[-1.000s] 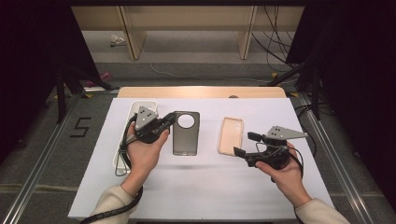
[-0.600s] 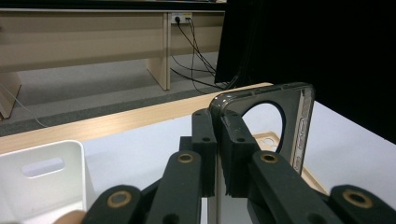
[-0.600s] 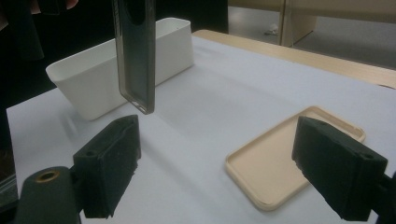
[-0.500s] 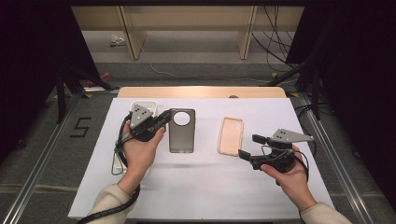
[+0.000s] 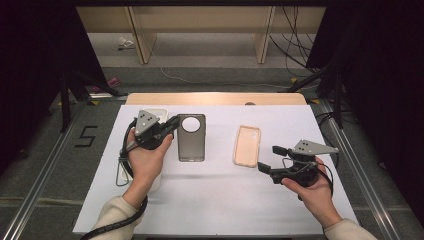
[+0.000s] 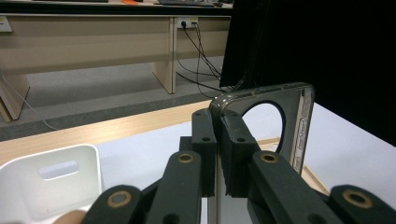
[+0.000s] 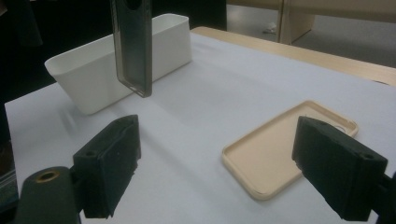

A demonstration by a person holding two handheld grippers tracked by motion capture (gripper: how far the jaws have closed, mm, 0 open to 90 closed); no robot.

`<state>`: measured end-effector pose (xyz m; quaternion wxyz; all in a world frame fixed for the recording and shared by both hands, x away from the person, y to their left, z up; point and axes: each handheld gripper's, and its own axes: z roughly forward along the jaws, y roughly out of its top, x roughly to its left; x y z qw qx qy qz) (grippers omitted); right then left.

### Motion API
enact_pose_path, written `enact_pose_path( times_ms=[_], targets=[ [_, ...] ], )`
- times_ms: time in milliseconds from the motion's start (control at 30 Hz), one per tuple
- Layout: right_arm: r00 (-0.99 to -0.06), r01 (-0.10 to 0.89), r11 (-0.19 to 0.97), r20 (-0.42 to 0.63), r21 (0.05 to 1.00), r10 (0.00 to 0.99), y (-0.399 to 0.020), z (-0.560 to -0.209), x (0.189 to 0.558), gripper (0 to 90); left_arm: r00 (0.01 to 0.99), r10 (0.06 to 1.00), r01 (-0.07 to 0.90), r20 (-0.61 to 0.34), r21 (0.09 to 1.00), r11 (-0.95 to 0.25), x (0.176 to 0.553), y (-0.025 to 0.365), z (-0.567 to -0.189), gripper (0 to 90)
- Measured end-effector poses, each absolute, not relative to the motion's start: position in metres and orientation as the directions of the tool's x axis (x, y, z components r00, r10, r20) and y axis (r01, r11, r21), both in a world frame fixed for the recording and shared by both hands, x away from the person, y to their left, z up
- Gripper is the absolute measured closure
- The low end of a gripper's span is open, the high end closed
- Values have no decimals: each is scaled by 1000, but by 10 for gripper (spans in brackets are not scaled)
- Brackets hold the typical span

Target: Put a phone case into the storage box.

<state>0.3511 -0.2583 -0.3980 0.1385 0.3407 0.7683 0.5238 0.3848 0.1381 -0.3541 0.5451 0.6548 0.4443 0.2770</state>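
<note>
My left gripper (image 5: 171,125) is shut on the upper left edge of a dark translucent phone case (image 5: 191,139) with a round camera hole. In the left gripper view the pads (image 6: 205,140) pinch the case's rim (image 6: 299,116). The right gripper view shows the dark case (image 7: 133,46) hanging clear of the table. A beige phone case (image 5: 247,145) lies flat on the white table (image 5: 225,200), open side up. My right gripper (image 5: 269,158) stands open just right of and below it, nothing between its pads (image 7: 112,163). The beige case (image 7: 289,144) lies just ahead of that gripper's open jaws.
A white plastic bin (image 5: 159,112) stands at the table's left, partly under my left hand, and its wall (image 7: 116,56) stands behind the hanging case. Wooden benches and cables fill the floor beyond the table's far edge.
The left gripper and the dark case have shifted a little to the left and away. The right hand has hardly moved.
</note>
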Motion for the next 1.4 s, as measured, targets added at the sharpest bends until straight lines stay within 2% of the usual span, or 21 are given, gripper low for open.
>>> enact_pose_path(
  times_ms=[733, 1400],
  targets=[
    [-729, 385, 224, 146, 895, 668, -261, -400, 349, 161, 430, 898, 253, -97, 967, -17, 389, 148, -348, 849],
    [-725, 393, 222, 152, 892, 672, -261, -402, 350, 161, 399, 912, 200, -92, 980, 11, 403, 174, -326, 848]
  ],
)
